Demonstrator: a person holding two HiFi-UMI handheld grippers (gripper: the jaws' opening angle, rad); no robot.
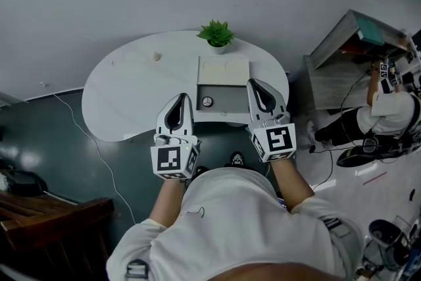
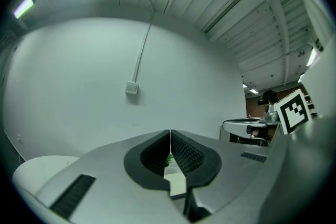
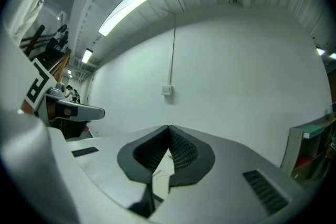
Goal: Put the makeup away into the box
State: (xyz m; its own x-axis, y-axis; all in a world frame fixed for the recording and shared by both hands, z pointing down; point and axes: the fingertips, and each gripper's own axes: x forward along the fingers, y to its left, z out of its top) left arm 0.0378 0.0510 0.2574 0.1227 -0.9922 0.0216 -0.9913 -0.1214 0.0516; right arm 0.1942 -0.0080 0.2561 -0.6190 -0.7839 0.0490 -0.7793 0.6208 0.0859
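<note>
The open box (image 1: 223, 71) stands on the white table (image 1: 125, 95), its pale lid up at the back and its grey inside toward me. One small round makeup item (image 1: 207, 101) lies in it. A small beige thing (image 1: 156, 56) rests on the table at the far left. My left gripper (image 1: 183, 96) and right gripper (image 1: 252, 81) are held up in front of my body, at the table's near edge, one on each side of the box. Both are shut with nothing between the pads (image 2: 170, 132) (image 3: 168, 127), and both point level at the white wall.
A small potted plant (image 1: 216, 34) stands behind the box. To the right are a wooden cabinet (image 1: 342, 69) and a seated person (image 1: 388, 112). A dark wooden bench (image 1: 56, 220) is at the lower left. A wall socket (image 2: 131, 88) sits on the wall ahead.
</note>
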